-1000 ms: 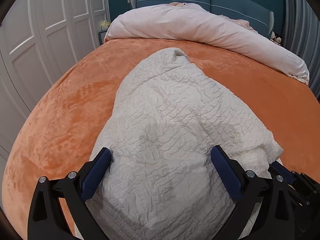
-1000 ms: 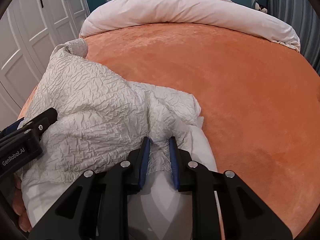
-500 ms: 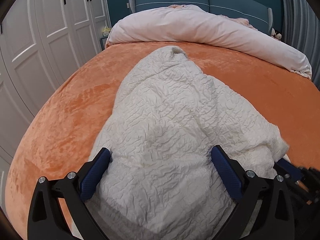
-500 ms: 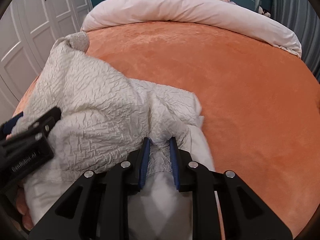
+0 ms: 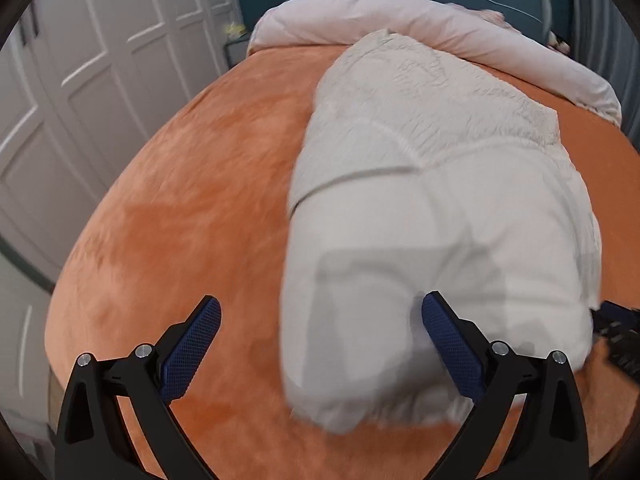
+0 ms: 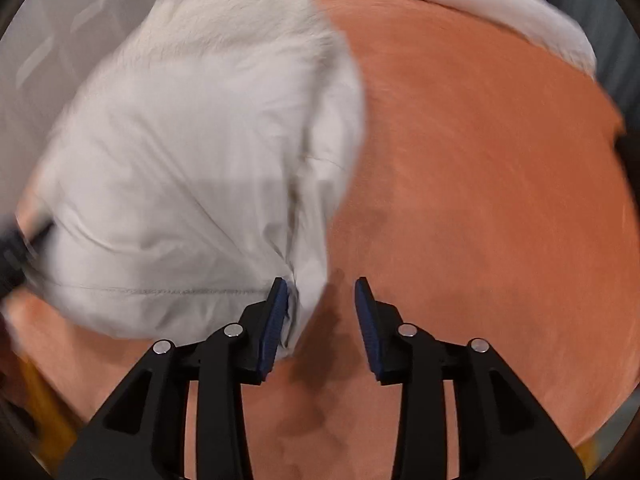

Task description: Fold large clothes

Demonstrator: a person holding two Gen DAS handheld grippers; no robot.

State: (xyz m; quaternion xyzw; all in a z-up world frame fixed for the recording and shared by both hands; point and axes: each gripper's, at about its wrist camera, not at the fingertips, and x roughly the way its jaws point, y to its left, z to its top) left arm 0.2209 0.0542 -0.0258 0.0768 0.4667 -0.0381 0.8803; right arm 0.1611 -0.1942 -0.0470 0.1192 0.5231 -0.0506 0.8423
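Observation:
The large white garment (image 5: 432, 208) lies bunched on the orange bed (image 5: 192, 208), its smooth side up near me and its crinkled side toward the headboard. My left gripper (image 5: 320, 340) is wide open. Its left finger is over bare bedspread and its right finger is over the garment's near end. In the right wrist view the garment (image 6: 192, 168) fills the left half. My right gripper (image 6: 322, 320) has its jaws opening. A corner of the cloth rests against the left pad (image 6: 276, 320), and the right pad is clear of it. Both views are motion-blurred.
A rolled pale pink duvet (image 5: 440, 28) lies across the head of the bed before a blue headboard. White wardrobe doors (image 5: 92, 80) stand to the left. Bare orange bedspread (image 6: 480, 200) stretches to the right of the garment.
Both grippers swept across the bed and the garment went over toward the headboard, showing its smooth side. The right gripper, shut on a fold before, has parted its jaws.

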